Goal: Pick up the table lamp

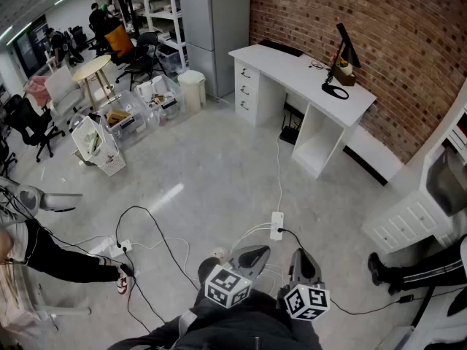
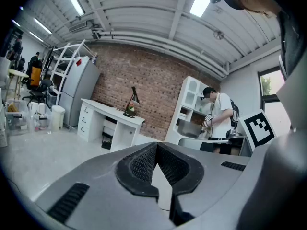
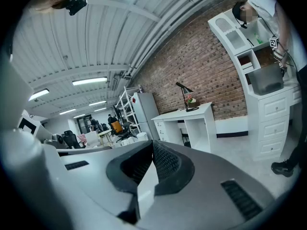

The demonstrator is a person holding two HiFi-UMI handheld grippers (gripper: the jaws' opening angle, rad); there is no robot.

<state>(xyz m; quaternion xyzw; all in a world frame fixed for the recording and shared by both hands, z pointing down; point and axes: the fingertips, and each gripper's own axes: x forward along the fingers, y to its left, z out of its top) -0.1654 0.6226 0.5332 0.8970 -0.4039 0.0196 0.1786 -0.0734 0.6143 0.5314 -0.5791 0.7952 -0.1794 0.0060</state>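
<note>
Head view: table lamp (image 1: 347,48) on desk (image 1: 292,69); left gripper (image 1: 252,254), right gripper (image 1: 301,259) closed.

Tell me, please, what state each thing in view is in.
Left gripper: shut, empty.
Right gripper: shut, empty.
Lamp: upright on the desk, untouched.
Drawers: shut.
Fridge: doors shut.
Power strip: cables plugged in.

Far right of me the table lamp (image 1: 343,60) on the desk (image 1: 292,68), desk against the brick wall (image 1: 394,42), fridge (image 1: 219,28) left of it, power strip (image 1: 276,225) on the floor (image 1: 219,173) near me.
</note>
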